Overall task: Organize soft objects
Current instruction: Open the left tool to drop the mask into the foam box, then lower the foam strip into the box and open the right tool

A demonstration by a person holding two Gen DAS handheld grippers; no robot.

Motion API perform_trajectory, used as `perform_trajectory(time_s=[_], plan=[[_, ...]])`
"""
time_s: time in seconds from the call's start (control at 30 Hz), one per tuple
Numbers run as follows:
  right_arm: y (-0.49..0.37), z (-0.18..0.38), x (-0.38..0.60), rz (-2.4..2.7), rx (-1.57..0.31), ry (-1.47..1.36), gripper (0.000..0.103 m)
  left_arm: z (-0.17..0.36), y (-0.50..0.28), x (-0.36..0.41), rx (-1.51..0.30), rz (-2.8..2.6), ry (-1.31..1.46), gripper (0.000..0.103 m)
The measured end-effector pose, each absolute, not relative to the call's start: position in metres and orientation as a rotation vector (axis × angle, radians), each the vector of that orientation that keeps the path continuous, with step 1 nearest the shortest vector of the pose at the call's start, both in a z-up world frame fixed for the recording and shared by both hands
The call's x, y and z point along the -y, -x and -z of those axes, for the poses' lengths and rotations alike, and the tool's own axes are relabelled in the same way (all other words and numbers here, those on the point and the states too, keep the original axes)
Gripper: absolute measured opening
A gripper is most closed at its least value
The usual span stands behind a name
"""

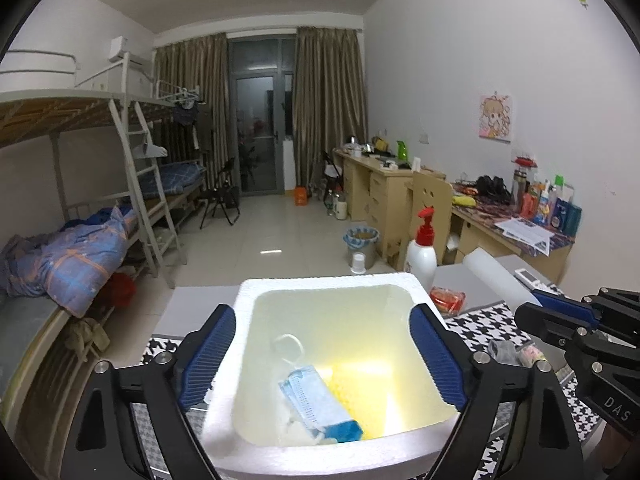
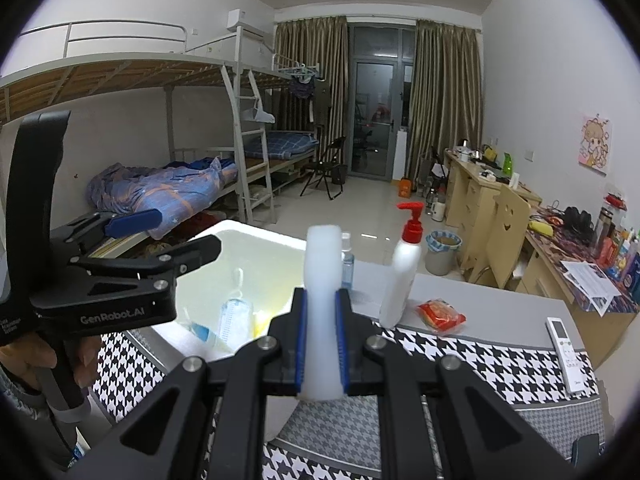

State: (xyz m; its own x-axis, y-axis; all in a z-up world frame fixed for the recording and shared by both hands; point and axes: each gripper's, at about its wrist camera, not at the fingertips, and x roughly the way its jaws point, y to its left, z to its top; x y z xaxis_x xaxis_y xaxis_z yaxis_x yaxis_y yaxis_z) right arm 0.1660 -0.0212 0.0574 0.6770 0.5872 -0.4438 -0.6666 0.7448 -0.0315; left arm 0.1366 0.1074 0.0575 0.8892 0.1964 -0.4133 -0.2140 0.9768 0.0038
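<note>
A white foam box [image 1: 320,284] stands on the table under my left gripper [image 1: 322,316], which is open with nothing between its blue pads. A light blue face mask [image 1: 316,396] lies in the box on something yellow [image 1: 352,388]. In the right wrist view the box [image 2: 248,228] is at the left, with the mask [image 2: 236,320] inside and the left gripper [image 2: 176,232] above it. My right gripper [image 2: 322,292] is shut on an upright white foam strip [image 2: 322,264]. From the left wrist it shows at the right edge [image 1: 536,308] with the strip [image 1: 496,276].
A houndstooth cloth [image 2: 480,360] covers the table. On the table are a white pump bottle [image 2: 404,276] with a red top, a red packet [image 2: 440,316], a remote [image 2: 566,356] and a small spray bottle [image 2: 347,260]. A grey sock [image 1: 502,350] lies right of the box.
</note>
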Motion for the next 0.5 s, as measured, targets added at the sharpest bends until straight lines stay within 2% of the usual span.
perform_trajectory(time_s=[0.27,0.5], plan=[[-0.167,-0.058,0.009,-0.748,-0.434,0.203,0.016,-0.063,-0.125,-0.116,-0.375,-0.267,0.048,0.101],[-0.168,-0.057,-0.004,-0.785,-0.45,0.215,0.016,-0.062,-0.117,-0.124,-0.36,-0.299,0.041,0.102]])
